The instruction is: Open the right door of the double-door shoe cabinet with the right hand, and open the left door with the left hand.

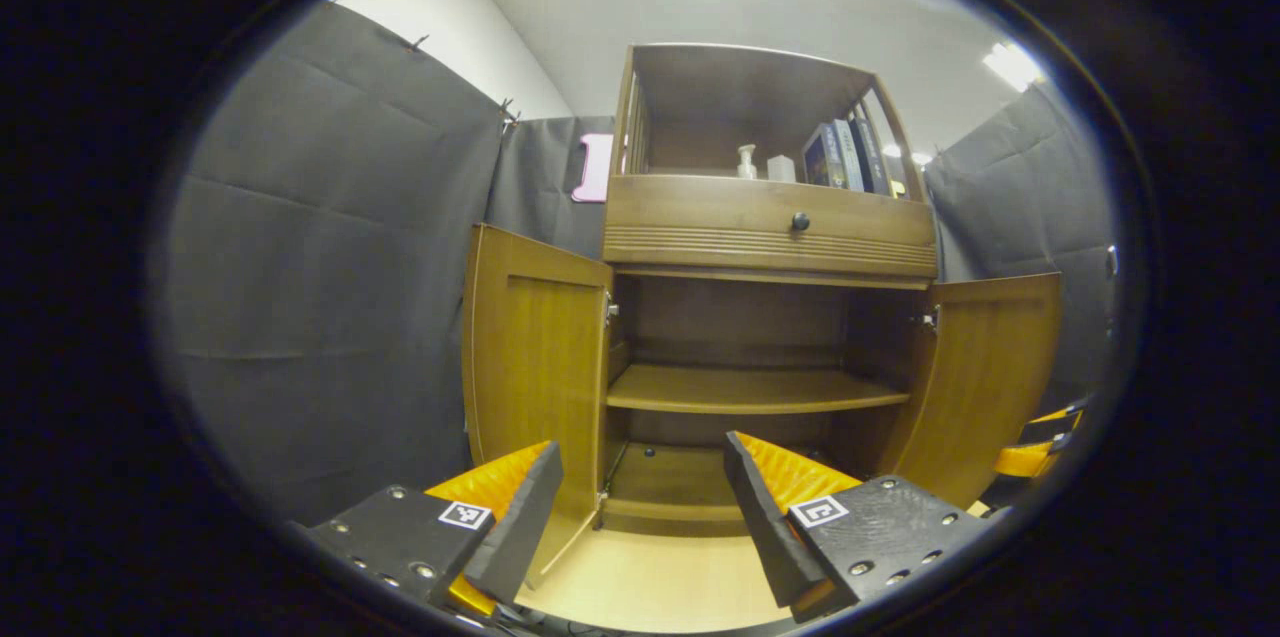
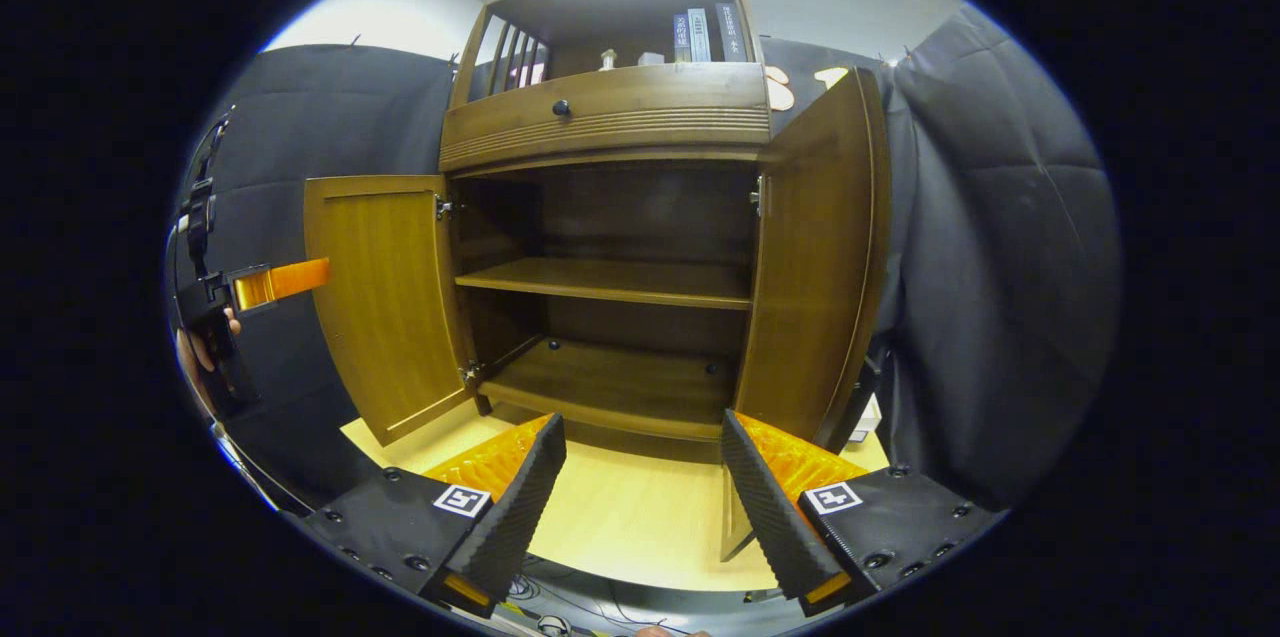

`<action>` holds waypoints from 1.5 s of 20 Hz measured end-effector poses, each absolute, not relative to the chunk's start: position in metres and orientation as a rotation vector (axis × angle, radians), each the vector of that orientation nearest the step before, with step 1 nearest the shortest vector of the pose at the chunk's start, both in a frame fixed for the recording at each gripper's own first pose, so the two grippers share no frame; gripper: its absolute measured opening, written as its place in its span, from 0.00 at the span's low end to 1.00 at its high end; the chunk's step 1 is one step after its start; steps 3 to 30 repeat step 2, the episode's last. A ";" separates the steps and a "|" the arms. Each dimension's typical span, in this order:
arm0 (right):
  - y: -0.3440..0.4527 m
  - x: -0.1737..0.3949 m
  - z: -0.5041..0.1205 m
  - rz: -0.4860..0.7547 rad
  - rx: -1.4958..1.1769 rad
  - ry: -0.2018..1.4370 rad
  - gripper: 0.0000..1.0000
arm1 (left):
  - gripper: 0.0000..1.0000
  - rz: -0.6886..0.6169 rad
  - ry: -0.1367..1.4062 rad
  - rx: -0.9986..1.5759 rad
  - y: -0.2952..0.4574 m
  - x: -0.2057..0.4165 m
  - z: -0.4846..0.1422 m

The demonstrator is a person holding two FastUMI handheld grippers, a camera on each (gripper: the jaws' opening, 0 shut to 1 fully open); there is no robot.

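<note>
The wooden shoe cabinet (image 1: 770, 237) stands with both lower doors swung wide. In the left gripper view the left door (image 1: 535, 357) and the right door (image 1: 985, 377) flank two bare shelves (image 1: 750, 387). My left gripper (image 1: 640, 507) is open in front of the left door, holding nothing. In the right gripper view the cabinet (image 2: 610, 117) shows its left door (image 2: 385, 297) and right door (image 2: 825, 257) open. My right gripper (image 2: 640, 497) is open and holds nothing, close to the right door's lower edge. The left gripper (image 2: 260, 292) appears far left, held by a hand (image 2: 200, 347).
A drawer with a round knob (image 1: 800, 221) sits above the doors. The open top shelf holds books (image 1: 845, 157), a pump bottle (image 1: 746, 162) and a small box. Black cloth walls stand on both sides. Pale wooden floor (image 2: 620, 517) lies before the cabinet.
</note>
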State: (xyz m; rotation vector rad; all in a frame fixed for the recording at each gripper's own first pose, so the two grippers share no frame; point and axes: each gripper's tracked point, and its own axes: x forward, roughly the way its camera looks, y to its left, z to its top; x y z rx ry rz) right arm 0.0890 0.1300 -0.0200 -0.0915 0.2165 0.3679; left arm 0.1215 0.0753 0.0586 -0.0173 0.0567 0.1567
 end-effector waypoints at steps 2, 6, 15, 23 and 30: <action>0.138 0.092 -0.015 0.339 -0.058 0.199 0.93 | 0.93 0.159 0.061 0.002 0.082 0.128 0.054; 0.138 0.092 -0.015 0.339 -0.058 0.199 0.93 | 0.93 0.159 0.061 0.002 0.082 0.128 0.054; 0.138 0.092 -0.015 0.339 -0.058 0.199 0.93 | 0.93 0.159 0.061 0.002 0.082 0.128 0.054; 0.138 0.092 -0.015 0.339 -0.058 0.199 0.93 | 0.93 0.159 0.061 0.002 0.082 0.128 0.054; 0.138 0.092 -0.015 0.339 -0.058 0.199 0.93 | 0.93 0.159 0.061 0.002 0.082 0.128 0.054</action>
